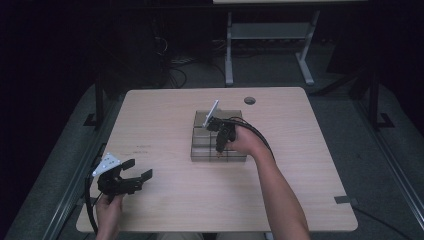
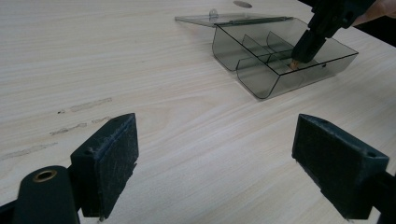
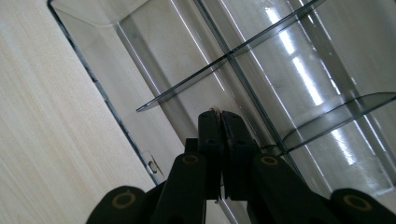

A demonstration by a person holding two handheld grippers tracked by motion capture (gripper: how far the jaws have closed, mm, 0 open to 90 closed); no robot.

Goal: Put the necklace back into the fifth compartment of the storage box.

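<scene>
- A clear, smoke-tinted compartment box (image 1: 218, 142) sits near the middle of the wooden table (image 1: 165, 210), its lid (image 2: 219, 18) swung open and lying flat behind it in the left gripper view; curved dividers (image 3: 187, 86) split it into several bins.
- The right gripper (image 1: 220, 145) points down into a compartment at the near side of the box. Its jaws are pressed almost together, with a thin sliver of something small and brownish (image 2: 295, 64) pinched at the tips; what it is cannot be told.
- The left gripper (image 1: 135, 172) rests well apart, near the table's near-left corner, jaws spread wide and holding nothing, aimed toward the box.
- Risk, as I judge it: the pinched item is tiny, so a slight loosening could drop it into the wrong bin or onto a divider edge.
- The box looks light and nothing steadies it; a sideways push from the jaws against a wall could slide or tip it.
</scene>
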